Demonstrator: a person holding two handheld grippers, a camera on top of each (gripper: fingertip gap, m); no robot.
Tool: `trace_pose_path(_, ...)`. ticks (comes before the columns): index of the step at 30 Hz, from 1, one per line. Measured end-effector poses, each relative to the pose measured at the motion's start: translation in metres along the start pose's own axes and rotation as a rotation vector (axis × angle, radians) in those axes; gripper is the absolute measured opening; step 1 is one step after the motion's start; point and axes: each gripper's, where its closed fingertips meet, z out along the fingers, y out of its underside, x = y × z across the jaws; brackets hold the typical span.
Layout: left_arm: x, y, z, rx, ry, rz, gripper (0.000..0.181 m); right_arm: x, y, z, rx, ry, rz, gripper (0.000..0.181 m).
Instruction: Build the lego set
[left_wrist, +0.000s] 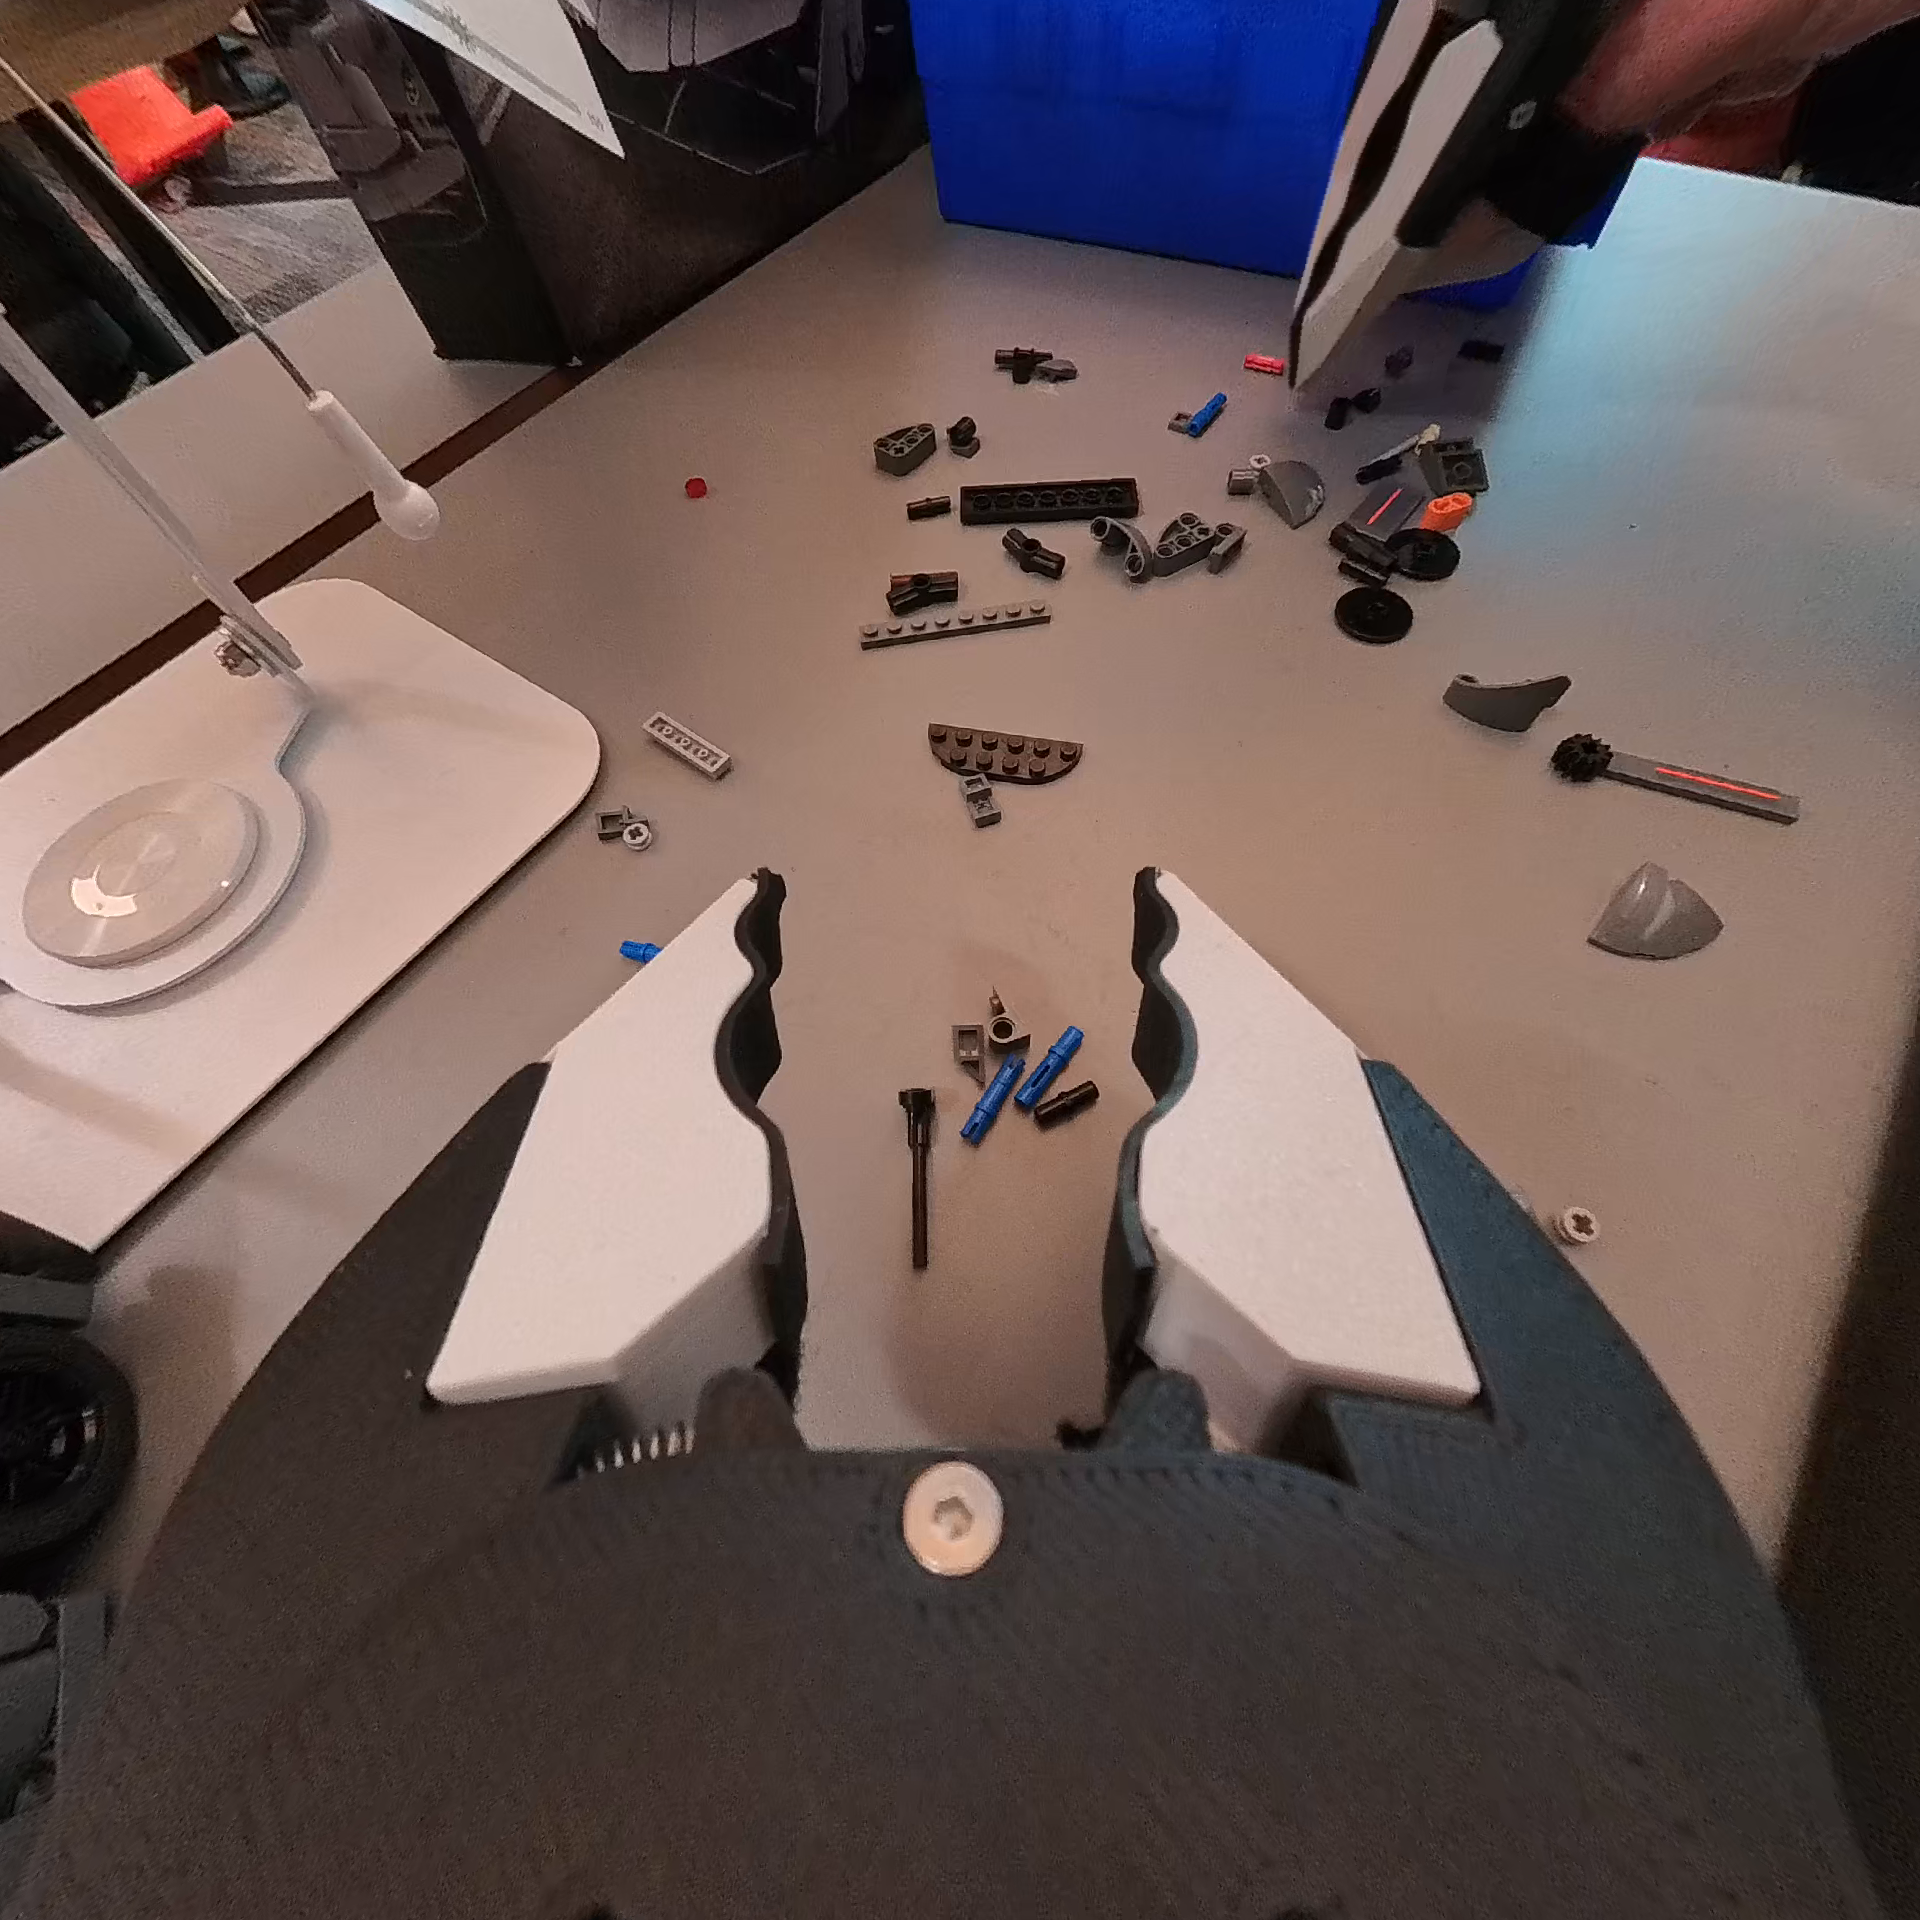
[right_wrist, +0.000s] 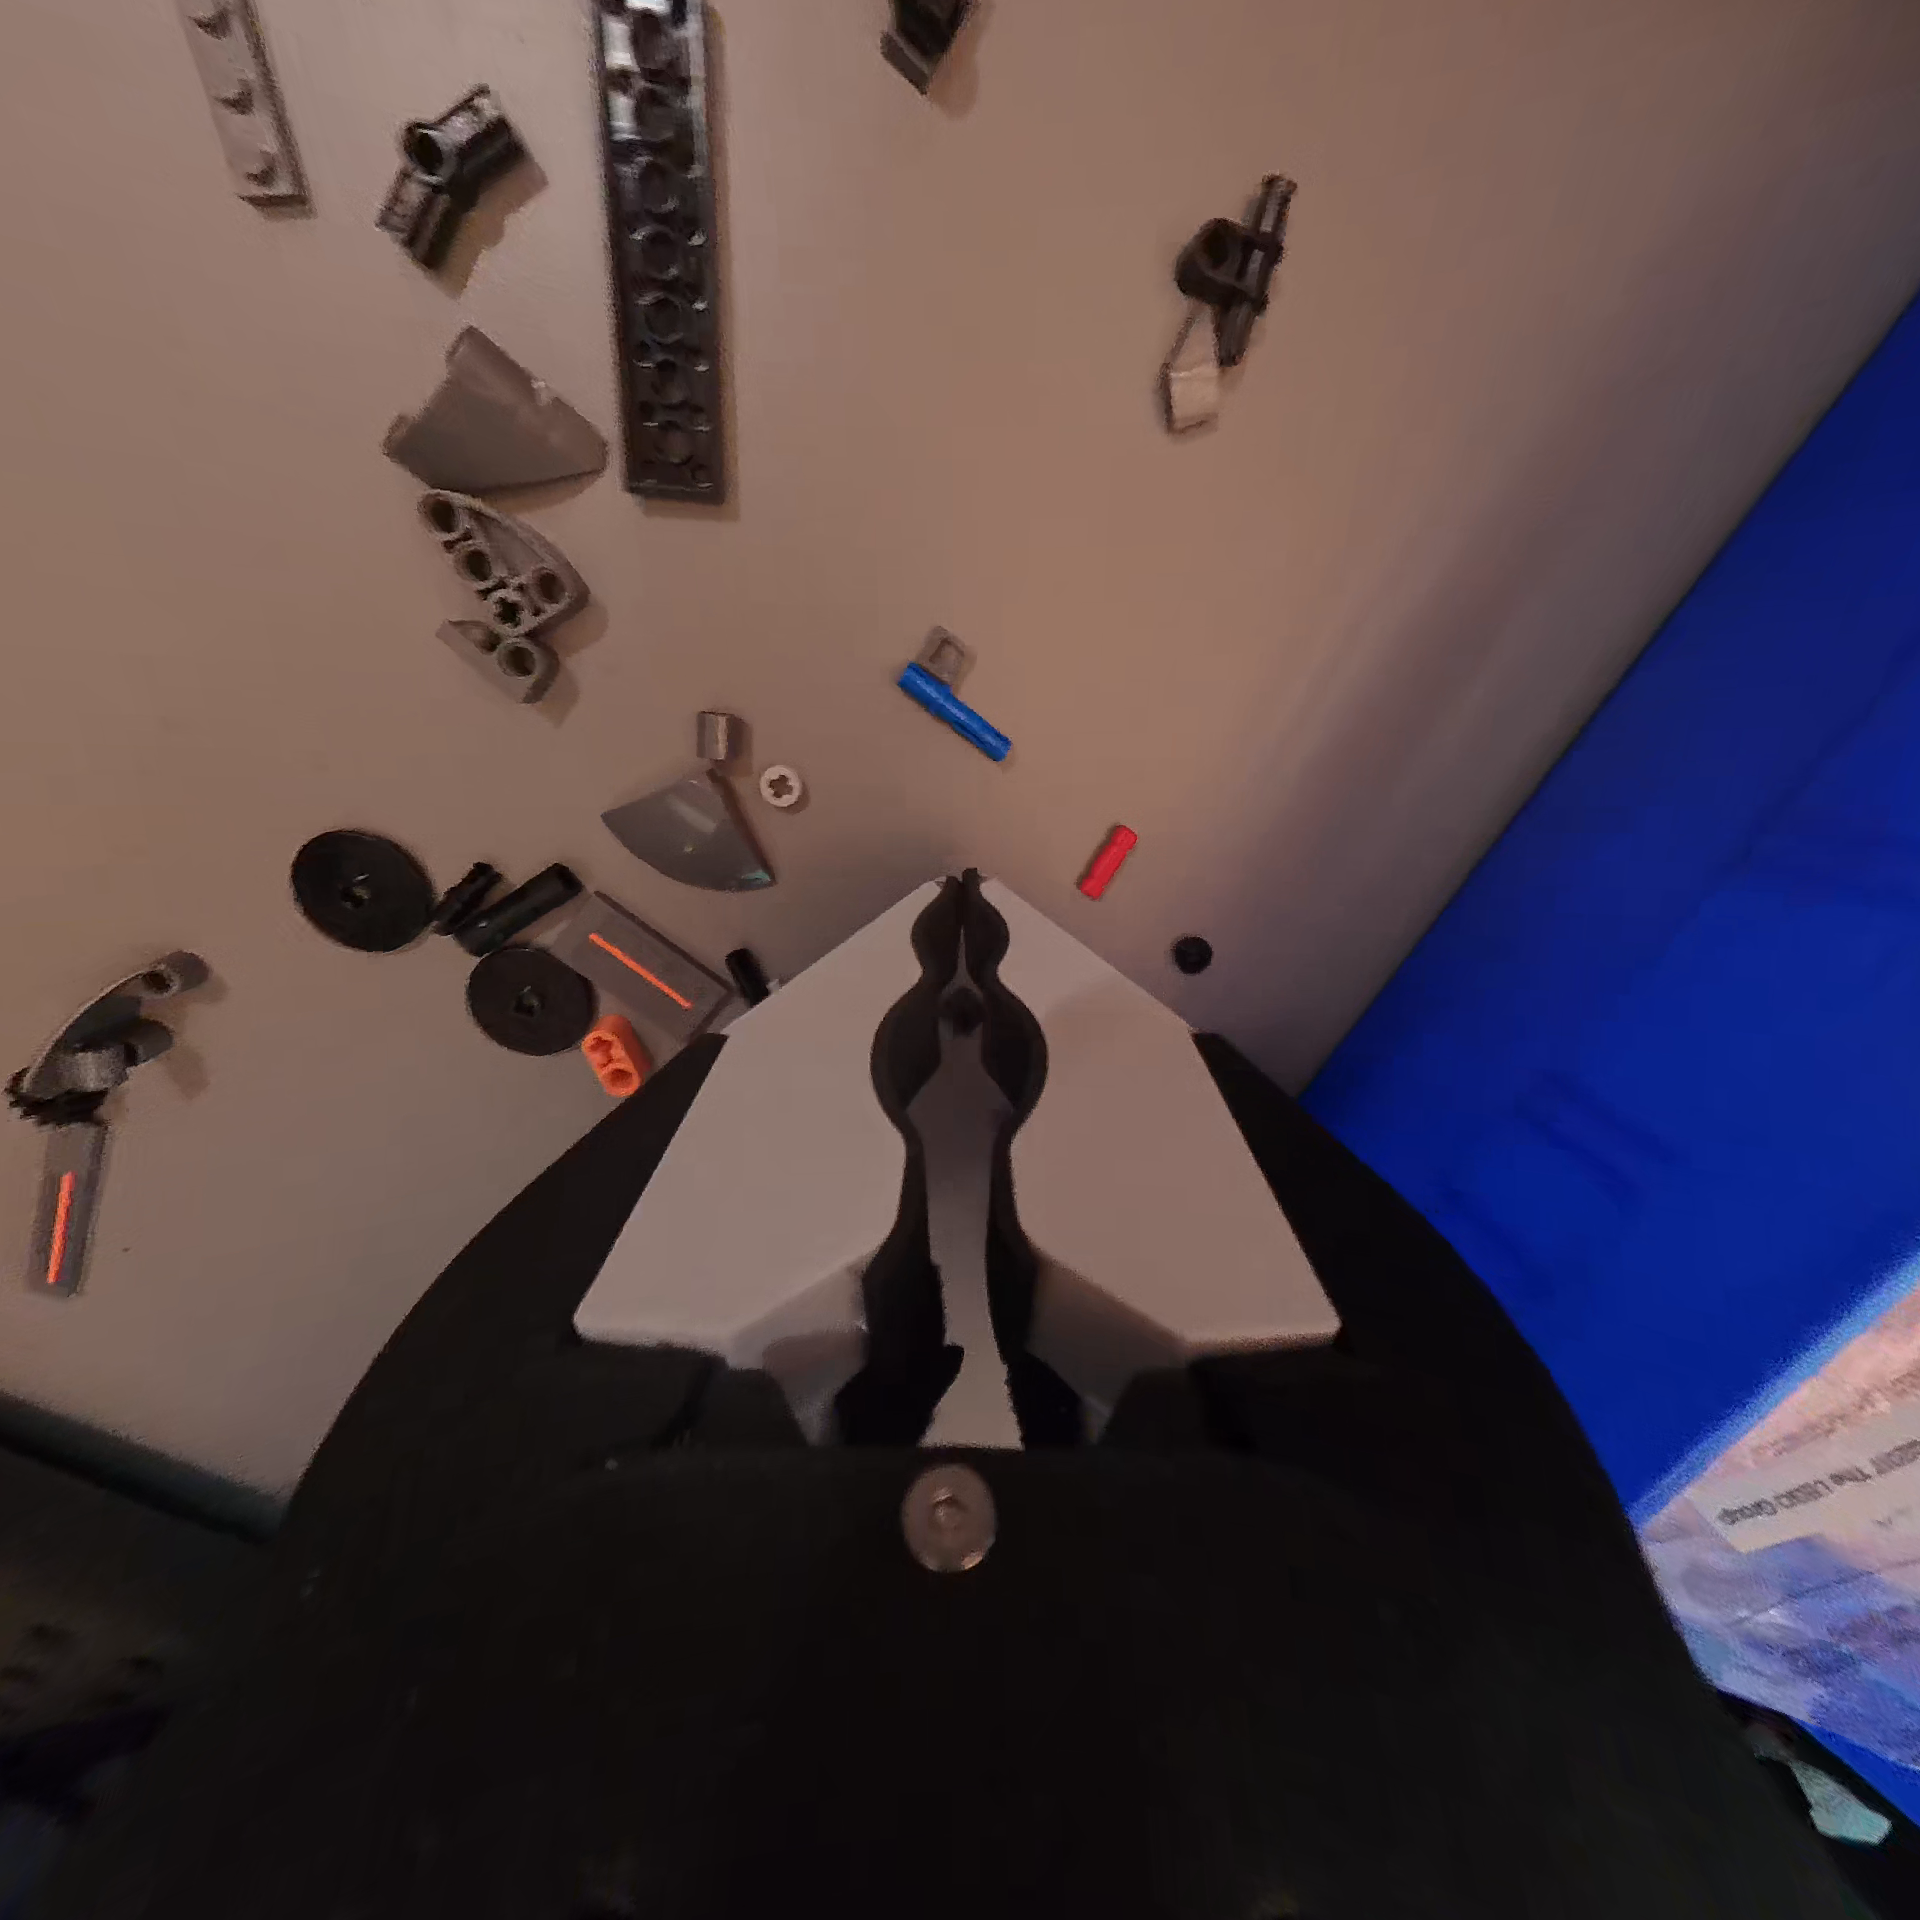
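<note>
Lego pieces: lying scattered loose on the grey table (left_wrist: 1195, 852), mostly toward 12 o'clock of the left gripper (left_wrist: 956, 883).
Counts: two blue pins (left_wrist: 1023, 1081) sitting between the left fingers; two black discs (right_wrist: 358, 888) at 10 o'clock of the right gripper (right_wrist: 961, 883); one red pin (right_wrist: 1108, 860) at 1 o'clock.
Left gripper: hovering wide open, holding nothing.
Right gripper: fingertips meeting; whether anything is being pinched, I cannot tell.
Surroundings: blue box (left_wrist: 1122, 125) standing at 12 o'clock; white lamp base (left_wrist: 260, 831) at 9.

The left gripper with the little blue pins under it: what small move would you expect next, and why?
Probably a short drop straight down toward the table. The left gripper is open and holds nothing, and two blue pins lie loose between its fingers, next to a black pin and a long black axle. Lowering would put a pin within its grasp. The right gripper is shut, far off.
</note>
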Motion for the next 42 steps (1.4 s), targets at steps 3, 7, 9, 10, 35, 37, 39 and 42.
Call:
trace_pose_path(3,0.000,0.000,0.000,-0.001,0.001,-0.002,0.066,0.000,-0.002,-0.004,0.015,0.015,-0.007,0.000)
trace_pose_path(7,0.000,0.000,0.000,-0.001,0.002,-0.002,0.066,0.009,-0.002,-0.022,0.067,0.054,0.033,0.004)
trace_pose_path(9,0.001,0.001,0.001,-0.005,0.004,-0.002,0.066,0.013,0.004,-0.031,0.080,0.074,0.049,0.006)
trace_pose_path(10,0.001,0.002,0.002,-0.007,0.005,-0.002,0.066,0.013,0.006,-0.036,0.098,0.071,0.059,0.007)
trace_pose_path(35,0.002,0.006,0.007,-0.025,0.013,-0.009,0.065,-0.011,0.132,-0.020,0.057,-0.032,0.183,0.008)
trace_pose_path(37,0.002,0.006,0.007,-0.023,0.014,-0.009,0.065,-0.011,0.132,-0.019,0.069,-0.041,0.185,0.007)
trace_pose_path(39,0.002,0.006,0.007,-0.023,0.016,-0.009,0.065,-0.011,0.132,-0.020,0.081,-0.050,0.176,0.007)
trace_pose_path(42,0.002,0.006,0.007,-0.025,0.016,-0.006,0.066,-0.015,0.130,-0.021,0.107,-0.070,0.169,0.006)
